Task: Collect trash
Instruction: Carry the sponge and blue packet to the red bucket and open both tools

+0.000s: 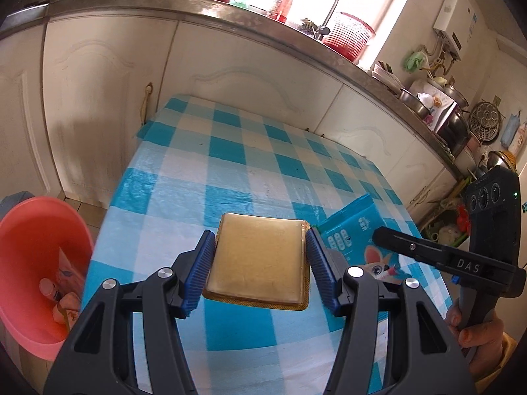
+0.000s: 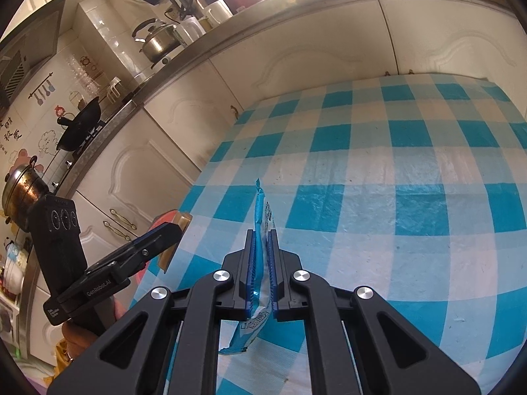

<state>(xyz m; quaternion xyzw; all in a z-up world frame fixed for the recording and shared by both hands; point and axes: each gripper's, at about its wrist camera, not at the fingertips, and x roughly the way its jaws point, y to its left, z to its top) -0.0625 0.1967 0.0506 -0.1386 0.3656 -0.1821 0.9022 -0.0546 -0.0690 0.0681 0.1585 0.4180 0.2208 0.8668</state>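
Both pieces lifted, none binned yet — left gripper [image 1: 260,263] clamps gold packet [image 1: 258,260], right gripper [image 2: 262,273] pinches blue wrapper [image 2: 260,217]; pink bin [image 1: 19,230] w/ trash sits lower left.

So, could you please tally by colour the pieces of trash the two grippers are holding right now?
Gold: 1, the flat gold packet between the pads of the left gripper.
Blue: 1, the blue wrapper pinched in the right gripper.
Total: 2.
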